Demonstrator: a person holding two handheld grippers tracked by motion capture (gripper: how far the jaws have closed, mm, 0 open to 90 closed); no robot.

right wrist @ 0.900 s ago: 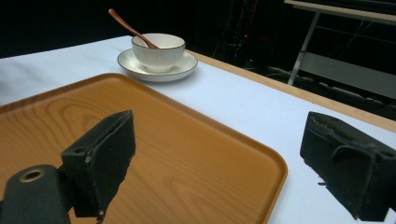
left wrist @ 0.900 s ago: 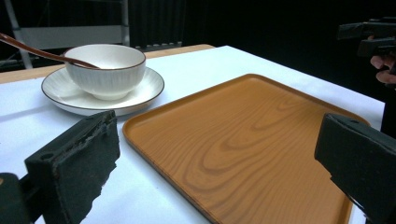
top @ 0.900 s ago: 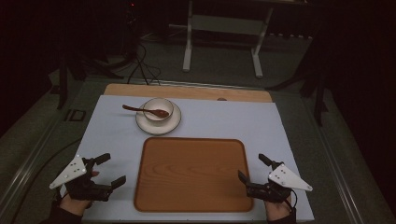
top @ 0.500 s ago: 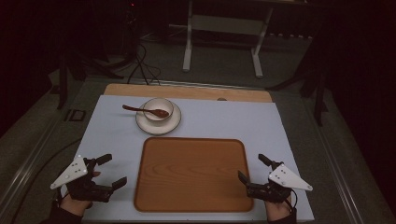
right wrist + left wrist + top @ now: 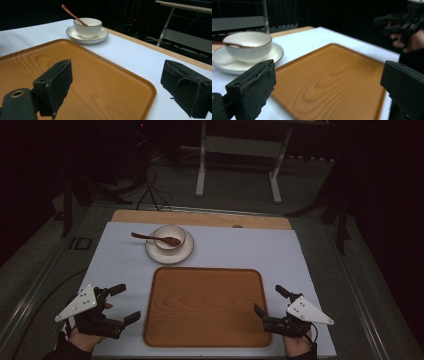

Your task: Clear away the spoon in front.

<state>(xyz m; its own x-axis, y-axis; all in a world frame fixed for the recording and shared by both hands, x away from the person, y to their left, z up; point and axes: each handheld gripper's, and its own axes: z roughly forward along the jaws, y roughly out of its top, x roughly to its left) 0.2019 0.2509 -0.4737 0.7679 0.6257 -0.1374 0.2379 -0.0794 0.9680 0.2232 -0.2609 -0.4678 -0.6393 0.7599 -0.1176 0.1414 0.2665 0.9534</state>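
A wooden tray (image 5: 205,305) lies bare in the middle of the white table cover. Behind it a white bowl (image 5: 169,238) stands on a white saucer (image 5: 170,252), with a brown wooden spoon (image 5: 150,238) resting in the bowl. My left gripper (image 5: 124,302) sits open just left of the tray, nothing between its jaws. My right gripper (image 5: 267,301) is open at the tray's right front corner, also holding nothing. The tray (image 5: 332,77) and the bowl (image 5: 248,46) show in the left gripper view. In the right gripper view I see the tray (image 5: 87,75), bowl (image 5: 87,27) and spoon (image 5: 73,15).
The white cover (image 5: 250,247) lies over a wooden tabletop whose far edge (image 5: 200,217) shows. A metal stand (image 5: 237,165) and cables (image 5: 150,190) are on the dark floor beyond the table. The other hand and its gripper (image 5: 404,23) appear across the tray.
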